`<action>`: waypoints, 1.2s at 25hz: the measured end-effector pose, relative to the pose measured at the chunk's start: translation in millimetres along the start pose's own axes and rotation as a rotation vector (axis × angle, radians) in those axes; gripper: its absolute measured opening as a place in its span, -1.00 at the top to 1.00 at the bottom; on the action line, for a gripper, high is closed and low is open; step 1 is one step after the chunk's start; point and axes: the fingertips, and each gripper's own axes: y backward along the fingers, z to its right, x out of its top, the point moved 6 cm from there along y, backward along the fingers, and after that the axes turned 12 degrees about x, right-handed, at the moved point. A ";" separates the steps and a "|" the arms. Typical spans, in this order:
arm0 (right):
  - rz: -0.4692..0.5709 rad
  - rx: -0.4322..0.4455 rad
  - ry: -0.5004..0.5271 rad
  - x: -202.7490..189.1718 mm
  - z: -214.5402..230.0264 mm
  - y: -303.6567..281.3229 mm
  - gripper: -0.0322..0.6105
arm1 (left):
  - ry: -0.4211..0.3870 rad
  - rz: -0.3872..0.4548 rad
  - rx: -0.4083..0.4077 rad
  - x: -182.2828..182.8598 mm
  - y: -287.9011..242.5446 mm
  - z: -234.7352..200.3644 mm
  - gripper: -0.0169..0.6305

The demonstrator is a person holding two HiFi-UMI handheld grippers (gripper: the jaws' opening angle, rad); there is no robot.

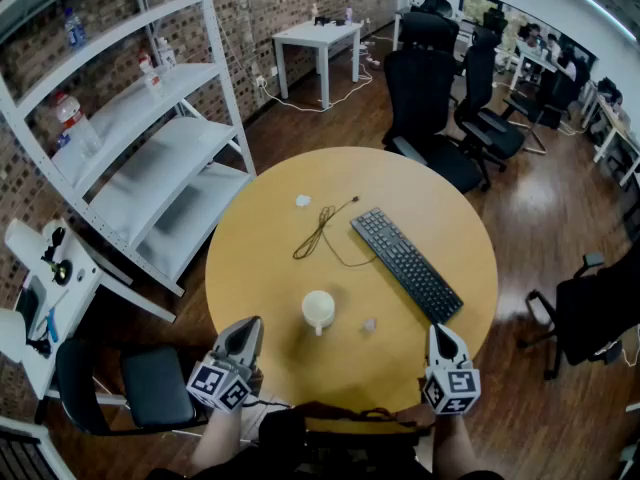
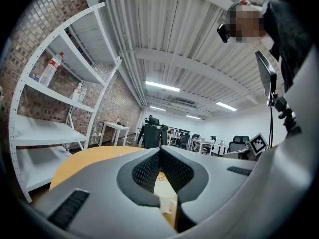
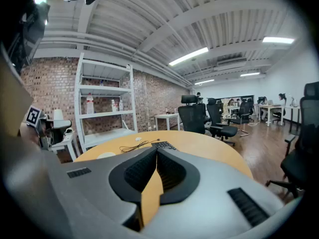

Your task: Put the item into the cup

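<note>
A white cup point(image 1: 318, 311) with a handle stands upright on the round wooden table point(image 1: 270, 268), near its front. A small pale item point(image 1: 369, 324) lies on the table just right of the cup, apart from it. My left gripper point(image 1: 247, 326) hovers at the table's front left edge, left of the cup, jaws shut and empty. In the left gripper view its tips point(image 2: 160, 150) meet, and the cup point(image 2: 164, 190) shows through the gap below them. My right gripper point(image 1: 440, 331) is at the front right edge, right of the item, shut on nothing point(image 3: 156, 148).
A black keyboard point(image 1: 406, 263) lies diagonally on the right half of the table. A dark cable point(image 1: 322, 230) and a small white scrap point(image 1: 303, 200) lie further back. White shelving point(image 1: 150, 158) stands to the left, and black office chairs point(image 1: 430, 98) stand behind the table.
</note>
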 end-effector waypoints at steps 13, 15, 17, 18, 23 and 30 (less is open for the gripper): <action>-0.436 0.244 0.061 -94.1 -27.3 -124.4 0.06 | -0.009 -0.008 0.071 3.0 27.5 -21.1 0.97; -0.484 0.243 0.075 -107.6 -31.2 -138.7 0.06 | -0.022 -0.030 0.083 0.9 35.6 -26.1 0.97; -0.521 0.222 0.090 -118.5 -32.3 -150.2 0.06 | -0.030 -0.036 0.104 -0.9 43.8 -33.2 0.97; -0.535 0.209 0.095 -122.8 -31.7 -154.9 0.06 | -0.029 -0.037 0.115 -2.0 47.2 -36.6 0.97; -0.587 0.189 0.097 -138.4 -31.0 -165.9 0.06 | 0.001 -0.052 0.164 -3.7 59.2 -46.0 0.97; -0.622 0.139 0.107 -148.1 -31.1 -162.6 0.48 | -0.013 -0.051 0.165 -0.2 62.5 -59.7 0.97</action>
